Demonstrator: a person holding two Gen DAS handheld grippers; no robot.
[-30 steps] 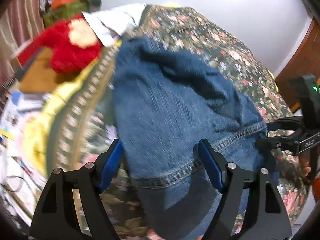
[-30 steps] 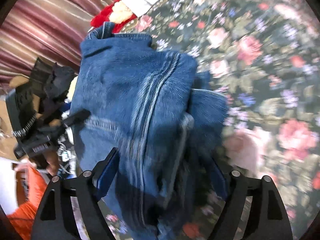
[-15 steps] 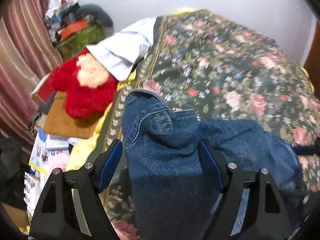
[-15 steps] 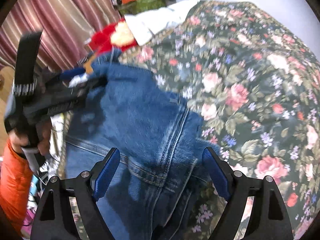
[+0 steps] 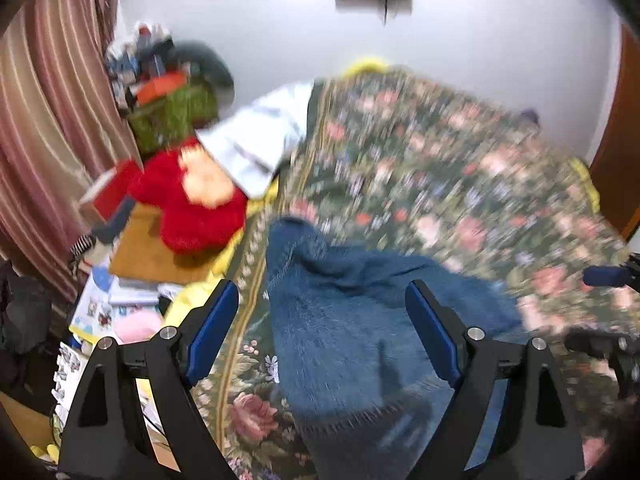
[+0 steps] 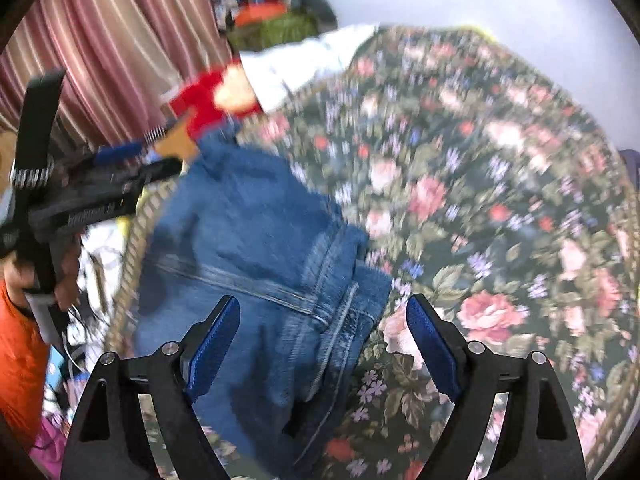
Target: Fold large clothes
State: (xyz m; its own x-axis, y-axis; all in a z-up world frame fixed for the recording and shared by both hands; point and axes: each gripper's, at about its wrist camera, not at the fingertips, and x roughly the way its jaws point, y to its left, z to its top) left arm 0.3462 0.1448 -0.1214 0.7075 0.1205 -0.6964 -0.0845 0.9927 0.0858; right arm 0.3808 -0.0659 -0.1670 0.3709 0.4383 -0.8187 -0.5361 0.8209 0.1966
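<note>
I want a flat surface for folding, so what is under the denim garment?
The denim garment lies on the floral bedspread, near its bordered left edge. Whatever sits beneath the denim itself is covered. Both grippers, left and right, are open above it.

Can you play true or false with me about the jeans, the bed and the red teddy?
1. The jeans lie on the flowery bedspread. True.
2. The left gripper is pinching the jeans. False: it is open and holds nothing.
3. The red teddy sits on top of the jeans. False: it lies off the bed's edge, apart from them.
4. The right gripper is open. True.
5. The curtain is striped. True.
</note>
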